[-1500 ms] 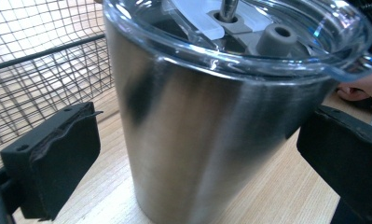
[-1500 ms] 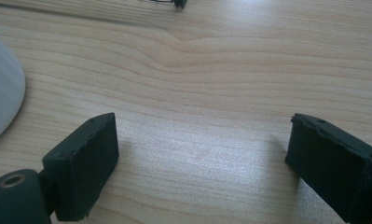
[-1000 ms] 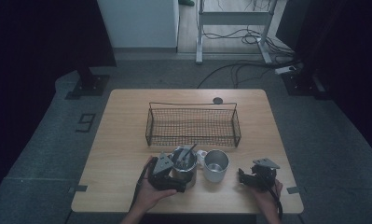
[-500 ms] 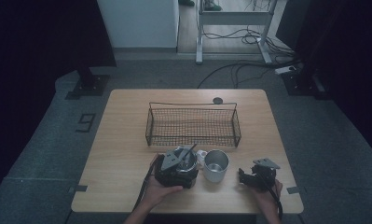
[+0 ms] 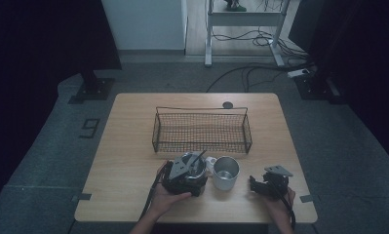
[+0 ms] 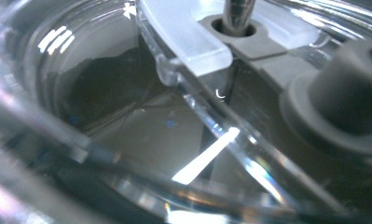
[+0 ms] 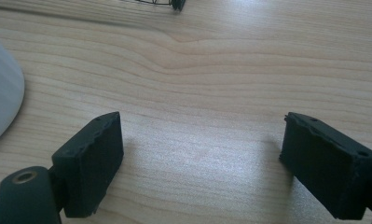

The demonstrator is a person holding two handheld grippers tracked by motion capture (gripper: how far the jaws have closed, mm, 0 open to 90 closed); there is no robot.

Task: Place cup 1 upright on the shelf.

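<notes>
A clear-lidded cup (image 5: 194, 162) with a dark straw (image 5: 199, 157) stands near the table's front, left of a steel-lined white mug (image 5: 226, 172). My left gripper (image 5: 184, 174) lies right on top of this cup. Its jaws have just been closing, but they are hidden, so I cannot tell what is between them. In the left gripper view the clear lid (image 6: 127, 116), the straw (image 6: 237, 14) and a grey plug (image 6: 342, 107) sit very close. My right gripper (image 5: 254, 184) rests low on the table right of the mug. Its jaws (image 7: 200, 163) have just been closing, stand apart, nothing between them.
A black wire basket (image 5: 202, 131) stands across the middle of the wooden table (image 5: 128, 146), behind the cups. In the right gripper view the white mug (image 7: 2, 93) curves in at the left edge and a basket foot (image 7: 175, 3) shows at the top.
My left gripper has shifted right and forward from beside the lidded cup to on top of it. The right gripper has kept its place.
</notes>
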